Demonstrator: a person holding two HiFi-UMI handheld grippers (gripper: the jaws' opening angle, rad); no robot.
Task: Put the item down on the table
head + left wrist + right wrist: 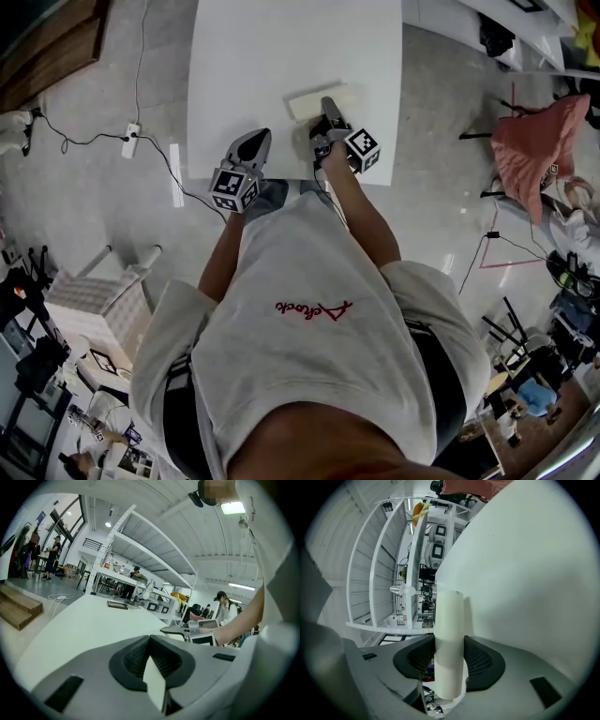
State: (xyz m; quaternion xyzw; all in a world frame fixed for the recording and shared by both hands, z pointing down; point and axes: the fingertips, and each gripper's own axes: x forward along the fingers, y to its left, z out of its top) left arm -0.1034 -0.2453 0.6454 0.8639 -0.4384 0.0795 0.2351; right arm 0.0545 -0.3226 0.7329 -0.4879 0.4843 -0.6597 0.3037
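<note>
Head view: my right gripper [328, 111] has the cream slab [314, 100] at the white tabletop [281, 56]. My left gripper [255, 142] is near the front edge.

Left gripper view: jaws pressed together, empty.

Right gripper view: jaws pinching the slab.

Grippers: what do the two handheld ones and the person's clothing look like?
Both the left gripper and right gripper are grey plastic with black ribbed pads, each carrying a cube of black-and-white square markers. The person wears a light grey short-sleeved shirt with red script.
</note>
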